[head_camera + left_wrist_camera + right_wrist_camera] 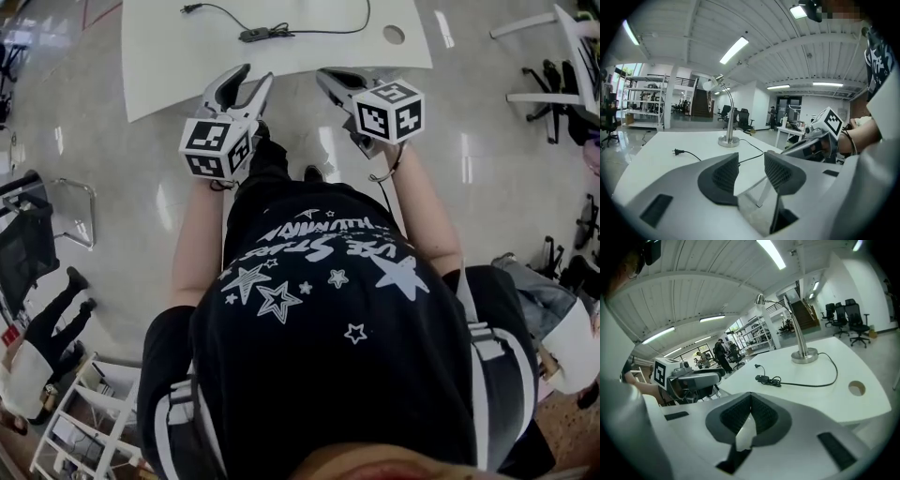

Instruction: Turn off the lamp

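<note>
Both grippers hover just short of the near edge of the white table (pixel 169 66), touching nothing. The left gripper (pixel 258 77) has its jaws apart with only air between them; the right gripper (pixel 750 399) has its jaws pressed together on nothing. The lamp (pixel 799 333) stands farther back on the table, its cord (pixel 805 386) trailing to an in-line switch (pixel 253 35) that lies flat, long axis along the near edge, with the plug (pixel 190 8) loose beyond it to the left. The switch sits almost straight ahead of the left gripper, the nearer one; I judge it better placed to reach forward and press
</note>
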